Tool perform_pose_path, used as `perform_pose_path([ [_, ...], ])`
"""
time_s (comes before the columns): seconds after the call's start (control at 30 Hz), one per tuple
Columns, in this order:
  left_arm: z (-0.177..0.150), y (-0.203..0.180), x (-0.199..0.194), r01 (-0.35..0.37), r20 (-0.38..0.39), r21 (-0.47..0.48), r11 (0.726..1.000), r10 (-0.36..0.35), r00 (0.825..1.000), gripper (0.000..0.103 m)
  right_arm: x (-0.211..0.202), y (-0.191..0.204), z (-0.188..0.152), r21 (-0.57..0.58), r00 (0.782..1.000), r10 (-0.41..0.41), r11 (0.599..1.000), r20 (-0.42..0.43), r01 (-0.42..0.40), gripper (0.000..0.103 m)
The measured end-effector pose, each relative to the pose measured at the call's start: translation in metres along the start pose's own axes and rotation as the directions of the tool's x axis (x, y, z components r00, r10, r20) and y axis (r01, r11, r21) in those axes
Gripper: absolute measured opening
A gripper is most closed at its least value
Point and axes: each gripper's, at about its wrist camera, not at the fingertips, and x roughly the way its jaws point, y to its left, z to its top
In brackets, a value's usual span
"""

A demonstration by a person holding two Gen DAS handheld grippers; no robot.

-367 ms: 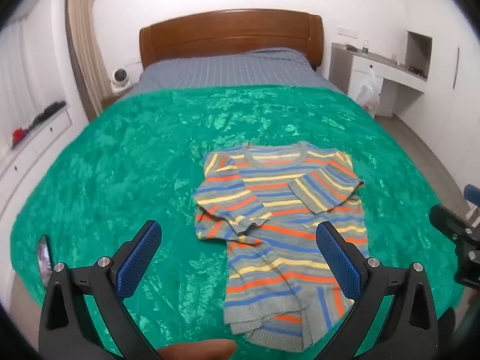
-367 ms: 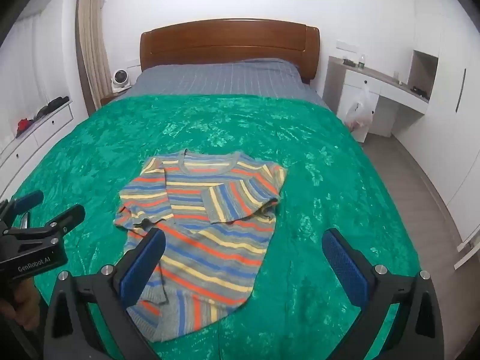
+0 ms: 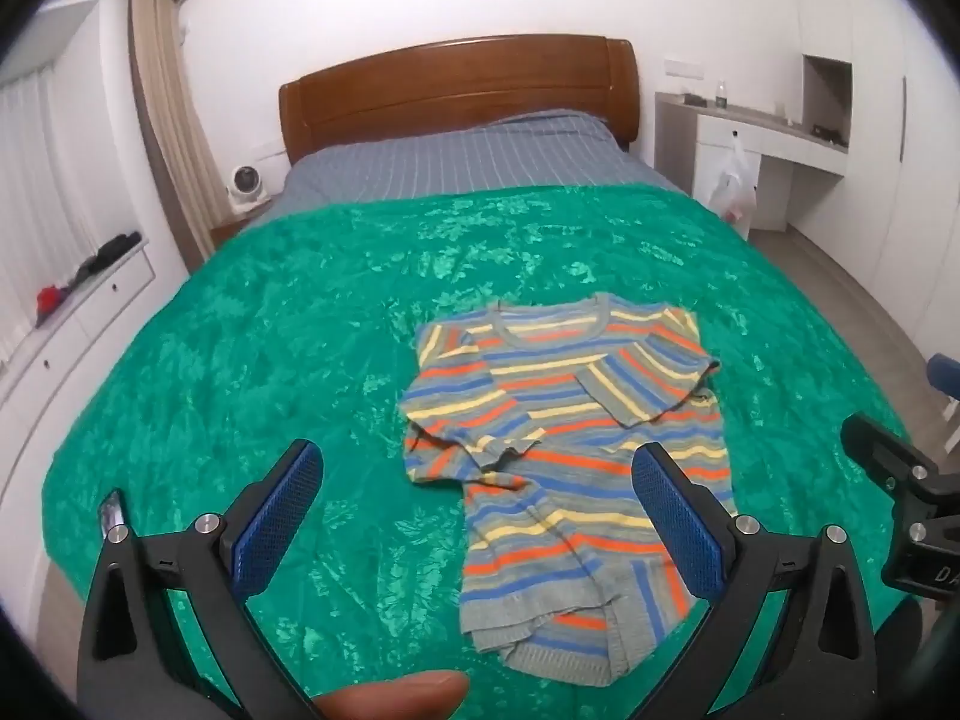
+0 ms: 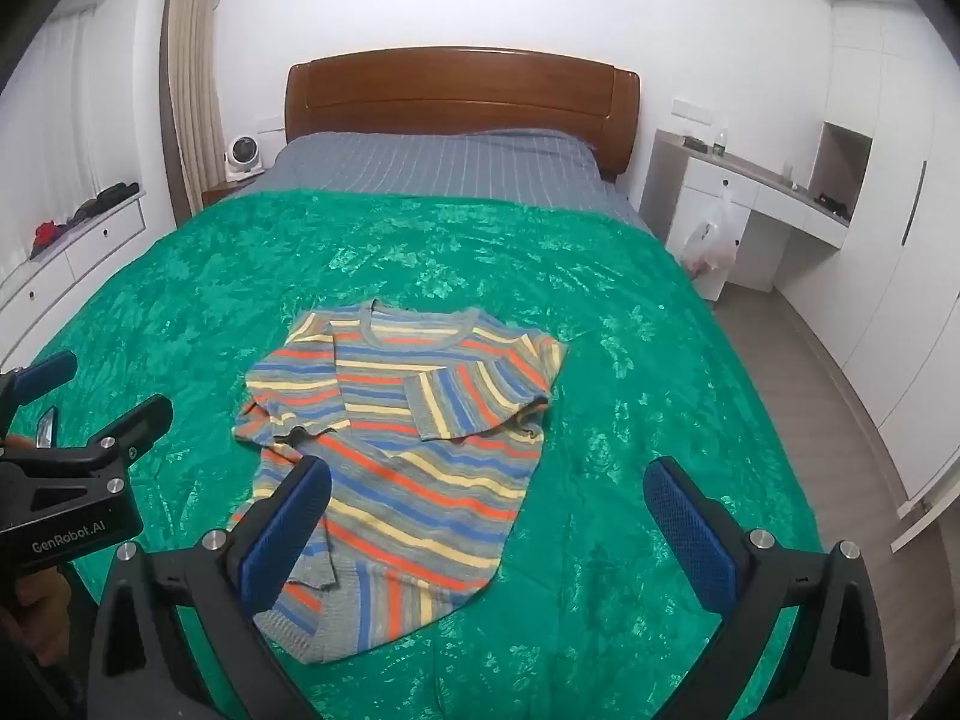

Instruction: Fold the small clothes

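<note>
The striped sweater lay flat, neck toward the headboard, on the green bedspread, nearer the foot of the bed than its middle. Both sleeves were already folded inward across the chest: one sleeve lay neatly over the front, while the other sleeve was bunched and rumpled at its cuff. The lower body of the garment was unfolded, and its hem sat uneven, with one corner turned under. The left gripper was held above the near part of the bedspread with its jaws spread wide and nothing between the pads; the sweater appeared between them only as background, not in contact. The right gripper was likewise fully released, angled downward toward the hem region and clear of the fabric (its left pad merely overlapped the sweater in the view). Judged from this layout, the sleeve stage was complete and the lengthwise fold remained: the hem would need to be taken at both corners and carried up toward the collar. The bunched cuff might need smoothing first to avoid a lumpy result.
</note>
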Motion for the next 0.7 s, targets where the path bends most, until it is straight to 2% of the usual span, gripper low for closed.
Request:
perform_pose_path([
  [0.2, 0.001, -0.005, -0.006, -0.002, -0.003, 0.007, 1.000, 0.002, 1.000, 0.103, -0.007, 0.009, 0.002, -0.026, 1.000, -0.011, 1.000, -0.002, 0.010, 0.103],
  [0.53, 0.000, 0.005, -0.011, 0.002, 0.013, 0.003, 1.000, -0.002, 1.000, 0.103, -0.014, 0.012, 0.003, -0.029, 1.000, -0.026, 0.999, 0.003, 0.026, 0.103],
  [0.7, -0.003, 0.012, -0.013, 0.024, -0.004, -0.004, 1.000, -0.024, 1.000, 0.103, -0.014, 0.015, 0.003, -0.037, 0.999, -0.044, 0.998, -0.004, 0.044, 0.103],
])
